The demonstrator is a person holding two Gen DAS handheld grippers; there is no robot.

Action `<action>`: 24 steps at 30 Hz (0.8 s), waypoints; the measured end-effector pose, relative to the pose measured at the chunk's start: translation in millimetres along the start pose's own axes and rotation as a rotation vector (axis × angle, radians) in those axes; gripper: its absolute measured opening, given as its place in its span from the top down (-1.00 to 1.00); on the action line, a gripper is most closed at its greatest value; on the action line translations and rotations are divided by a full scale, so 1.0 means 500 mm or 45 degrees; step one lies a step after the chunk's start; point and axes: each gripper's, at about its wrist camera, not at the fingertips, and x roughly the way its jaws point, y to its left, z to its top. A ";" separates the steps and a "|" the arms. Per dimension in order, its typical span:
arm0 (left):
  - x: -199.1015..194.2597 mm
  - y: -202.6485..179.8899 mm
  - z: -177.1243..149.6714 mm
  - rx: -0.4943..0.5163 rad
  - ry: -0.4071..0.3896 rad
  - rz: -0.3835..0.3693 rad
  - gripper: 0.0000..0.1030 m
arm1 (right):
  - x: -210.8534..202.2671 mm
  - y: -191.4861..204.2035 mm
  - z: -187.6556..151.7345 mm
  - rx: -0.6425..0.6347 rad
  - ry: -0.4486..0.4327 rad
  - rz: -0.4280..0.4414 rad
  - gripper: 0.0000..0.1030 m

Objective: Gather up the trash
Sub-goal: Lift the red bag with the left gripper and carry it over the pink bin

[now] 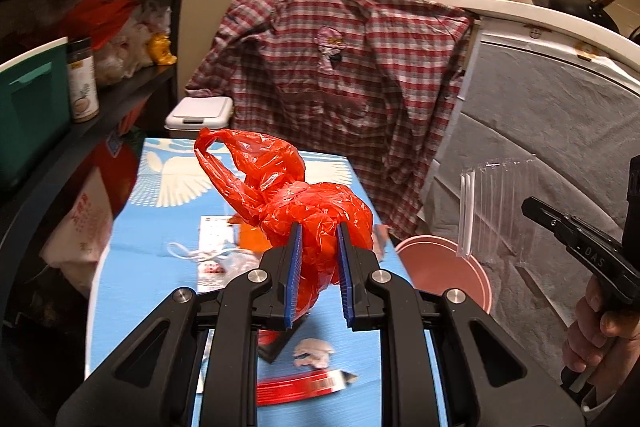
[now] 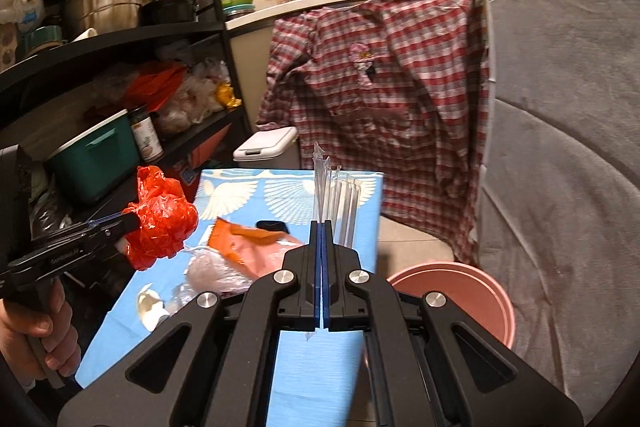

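My left gripper (image 1: 319, 227) is shut on a crumpled red plastic bag (image 1: 292, 195), held above the blue table (image 1: 132, 279). The right wrist view shows that same red plastic bag (image 2: 160, 219) at the left, in the left gripper (image 2: 134, 221). My right gripper (image 2: 322, 225) is shut on a clear plastic wrapper (image 2: 338, 203) that stands up past its tips. In the left wrist view the clear plastic wrapper (image 1: 496, 203) hangs over a pink bin (image 1: 448, 267) at the right. Loose scraps lie on the table: an orange wrapper (image 2: 248, 243), crumpled clear film (image 2: 212, 271) and a red packet (image 1: 296, 387).
A pink bin (image 2: 460, 295) stands on the floor right of the table. A plaid shirt (image 2: 380, 99) hangs from the counter behind it. A white lidded bin (image 2: 266, 143) sits at the table's far end. Dark shelves (image 2: 120, 39) with pots and a green box (image 2: 96, 163) line the left.
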 end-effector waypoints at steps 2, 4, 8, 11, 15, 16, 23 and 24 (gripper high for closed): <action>0.009 -0.017 0.001 0.004 0.003 -0.018 0.67 | -0.002 -0.012 0.002 0.004 -0.005 -0.018 0.99; 0.018 -0.035 0.003 0.011 0.008 -0.036 0.67 | -0.007 -0.025 0.003 0.006 -0.011 -0.040 0.99; 0.039 -0.075 0.002 0.032 0.022 -0.076 0.67 | -0.015 -0.058 0.009 0.026 -0.015 -0.083 0.99; 0.055 -0.103 -0.002 0.051 0.034 -0.105 0.67 | -0.016 -0.081 0.013 0.047 -0.010 -0.106 0.99; 0.071 -0.136 -0.005 0.072 0.041 -0.143 0.67 | -0.016 -0.100 0.013 0.049 -0.006 -0.139 0.99; 0.075 -0.144 -0.005 0.076 0.042 -0.150 0.67 | -0.015 -0.102 0.013 0.050 -0.005 -0.144 0.99; 0.118 -0.191 -0.008 0.079 0.066 -0.190 0.67 | -0.007 -0.130 0.008 0.059 0.013 -0.189 0.99; 0.123 -0.196 -0.007 0.081 0.069 -0.194 0.67 | -0.007 -0.133 0.008 0.061 0.014 -0.193 0.99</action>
